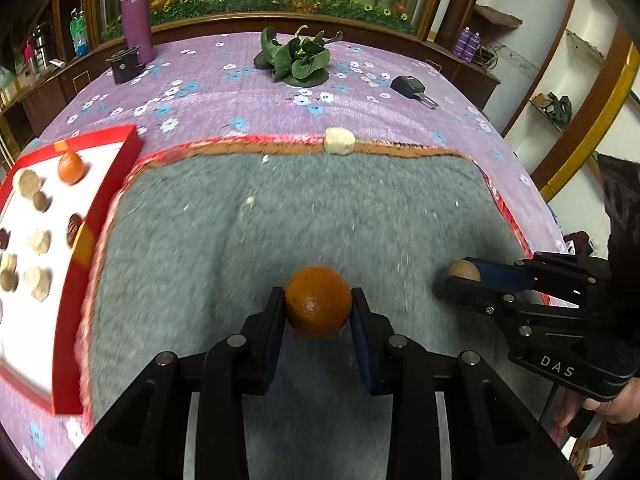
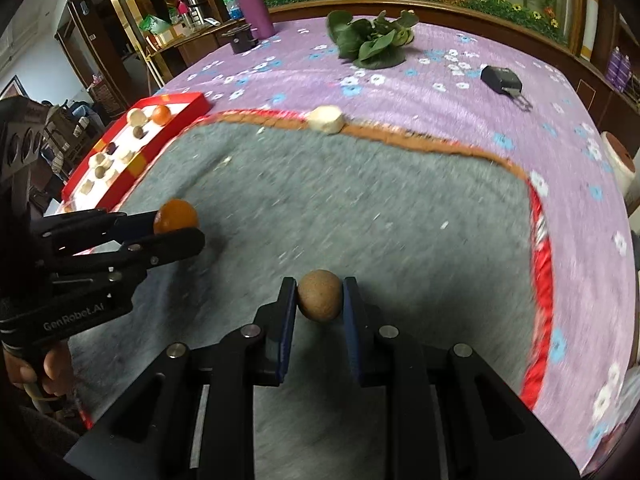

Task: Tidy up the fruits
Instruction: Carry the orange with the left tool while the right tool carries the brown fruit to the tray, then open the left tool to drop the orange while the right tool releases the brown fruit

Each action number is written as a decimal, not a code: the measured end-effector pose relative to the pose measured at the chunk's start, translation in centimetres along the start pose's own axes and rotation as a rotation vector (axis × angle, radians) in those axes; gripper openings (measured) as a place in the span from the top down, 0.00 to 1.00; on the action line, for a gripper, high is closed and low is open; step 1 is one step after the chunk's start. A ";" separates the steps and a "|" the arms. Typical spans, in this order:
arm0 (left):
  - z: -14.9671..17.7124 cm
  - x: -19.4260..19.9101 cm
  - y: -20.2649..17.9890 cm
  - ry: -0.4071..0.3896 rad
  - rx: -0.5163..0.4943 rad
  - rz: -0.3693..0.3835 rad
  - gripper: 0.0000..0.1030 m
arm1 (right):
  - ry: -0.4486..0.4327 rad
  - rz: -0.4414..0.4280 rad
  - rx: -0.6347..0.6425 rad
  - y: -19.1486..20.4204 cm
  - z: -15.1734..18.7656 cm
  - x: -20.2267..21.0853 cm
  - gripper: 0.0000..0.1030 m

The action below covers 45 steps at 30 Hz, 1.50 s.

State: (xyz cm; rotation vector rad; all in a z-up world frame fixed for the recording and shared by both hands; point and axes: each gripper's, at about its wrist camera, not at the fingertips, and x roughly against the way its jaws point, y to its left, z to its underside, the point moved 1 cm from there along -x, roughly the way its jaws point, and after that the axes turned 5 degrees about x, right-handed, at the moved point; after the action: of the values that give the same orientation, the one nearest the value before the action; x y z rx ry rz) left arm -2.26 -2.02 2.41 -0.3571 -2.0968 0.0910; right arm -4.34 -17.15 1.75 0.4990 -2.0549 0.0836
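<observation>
My left gripper (image 1: pixel 318 304) is clamped on an orange (image 1: pixel 318 302), low centre in its view. My right gripper (image 2: pixel 320 298) pinches a brown fruit (image 2: pixel 320 295), low centre, over the grey mat (image 2: pixel 360 208). The red tray (image 1: pixel 100 216) of fruit sits at left.

An orange (image 1: pixel 318 302) and a round brown fruit (image 2: pixel 320 296) are held above the grey mat (image 1: pixel 320 216); more fruits lie in the red tray (image 1: pixel 96 208).

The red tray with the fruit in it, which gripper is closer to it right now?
Left. The left gripper, holding an orange, is beside the red tray; the right gripper, holding a brown fruit, is farther away, beyond the left one.
</observation>
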 end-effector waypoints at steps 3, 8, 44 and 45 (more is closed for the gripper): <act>1.0 1.3 0.8 -0.009 0.003 0.008 0.70 | -0.007 -0.019 -0.015 1.3 0.4 0.4 0.76; 2.1 3.2 2.6 -0.036 0.014 0.003 0.70 | -0.010 -0.049 -0.014 3.8 0.3 0.2 0.76; 0.7 6.8 23.9 -0.128 0.310 -0.257 0.70 | 0.036 -0.214 0.352 24.2 -12.3 -10.4 0.75; 0.7 6.7 24.1 -0.123 0.313 -0.256 0.70 | 0.042 -0.209 0.359 24.4 -12.4 -10.9 0.75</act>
State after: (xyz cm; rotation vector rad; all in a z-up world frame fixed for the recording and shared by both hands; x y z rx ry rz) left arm -0.88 23.00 2.54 0.1077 -2.1879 0.2912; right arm 1.21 11.73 2.45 0.9223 -1.9409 0.3382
